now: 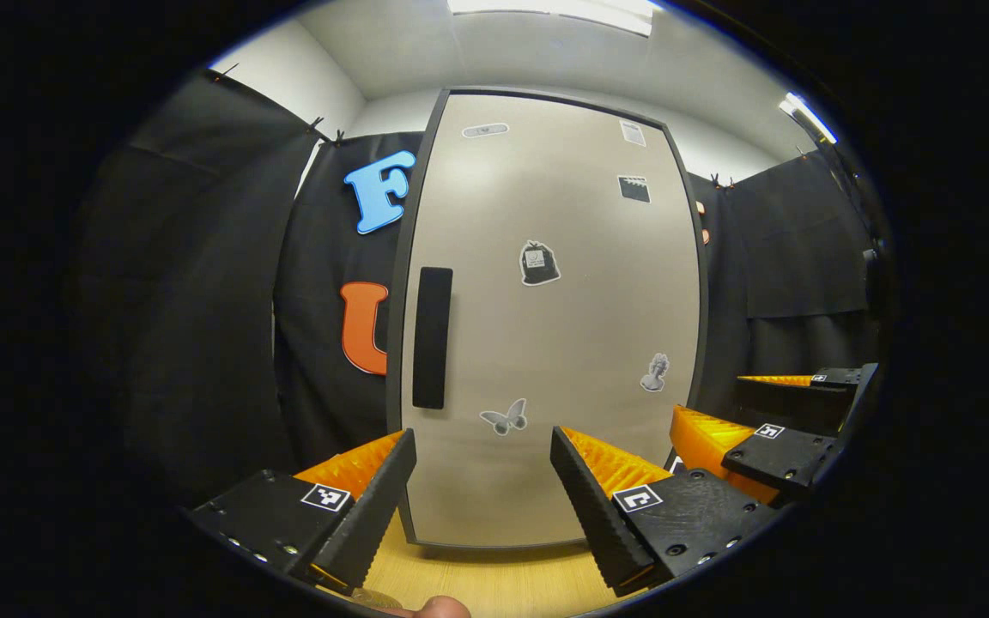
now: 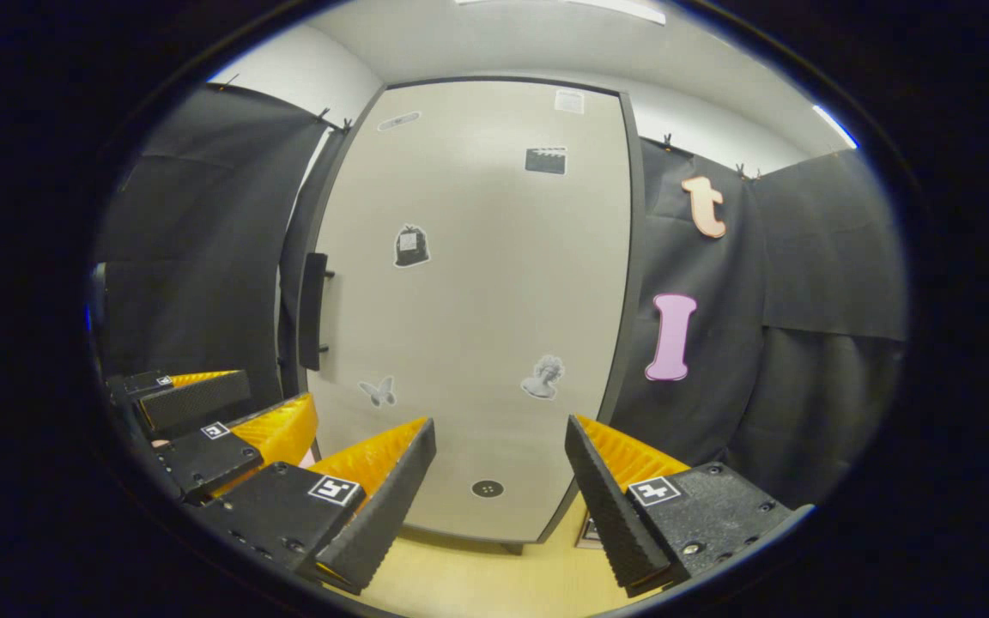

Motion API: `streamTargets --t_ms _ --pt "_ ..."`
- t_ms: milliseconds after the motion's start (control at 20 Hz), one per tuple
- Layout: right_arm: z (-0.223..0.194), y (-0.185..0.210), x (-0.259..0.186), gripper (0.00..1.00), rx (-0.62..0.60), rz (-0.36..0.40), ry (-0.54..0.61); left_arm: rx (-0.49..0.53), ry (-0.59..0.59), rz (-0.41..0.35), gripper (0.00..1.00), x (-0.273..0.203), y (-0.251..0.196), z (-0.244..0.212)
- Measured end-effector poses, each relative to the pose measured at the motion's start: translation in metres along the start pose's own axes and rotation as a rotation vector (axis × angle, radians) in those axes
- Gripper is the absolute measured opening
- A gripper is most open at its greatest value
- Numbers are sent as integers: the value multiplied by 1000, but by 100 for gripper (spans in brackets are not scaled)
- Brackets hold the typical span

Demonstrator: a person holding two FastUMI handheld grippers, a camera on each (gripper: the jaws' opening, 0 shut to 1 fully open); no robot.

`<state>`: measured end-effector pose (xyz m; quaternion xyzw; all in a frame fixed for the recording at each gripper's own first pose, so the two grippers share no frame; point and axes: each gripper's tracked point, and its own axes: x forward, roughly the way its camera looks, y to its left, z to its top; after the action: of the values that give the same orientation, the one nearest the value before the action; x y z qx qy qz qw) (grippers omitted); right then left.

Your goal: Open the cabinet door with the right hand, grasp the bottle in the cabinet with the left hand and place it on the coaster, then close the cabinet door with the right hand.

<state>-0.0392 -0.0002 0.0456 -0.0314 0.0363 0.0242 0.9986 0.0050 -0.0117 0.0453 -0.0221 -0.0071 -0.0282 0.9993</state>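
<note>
My right gripper and left gripper are both spread, empty, facing the closed cabinet door; its handle waits left.

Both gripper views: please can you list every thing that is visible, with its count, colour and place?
cabinet door: one, pale grey-beige with a dark frame, shut, straight ahead of both grippers.
door handle: one, black, upright bar near the door's left edge.
stickers: several, grey and black, scattered over the door; one is a butterfly low down.
round mark: one, dark, low on the door; what it is cannot be told.
table: one, light wood, under the cabinet.
booth wall: black cloth, on both sides of the cabinet.
ceiling lights: two, white, overhead.
left gripper: one, open, holds nothing.
right gripper: one, open, holds nothing.
fingertip: one, at the bottom edge of the left gripper view.
</note>
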Motion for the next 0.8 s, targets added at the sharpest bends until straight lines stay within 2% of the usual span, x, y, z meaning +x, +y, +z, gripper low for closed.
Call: streamTargets --t_ms 800 --pt "-18 1 -7 99 10 4 41 8 27 -16 95 -7 -8 -9"
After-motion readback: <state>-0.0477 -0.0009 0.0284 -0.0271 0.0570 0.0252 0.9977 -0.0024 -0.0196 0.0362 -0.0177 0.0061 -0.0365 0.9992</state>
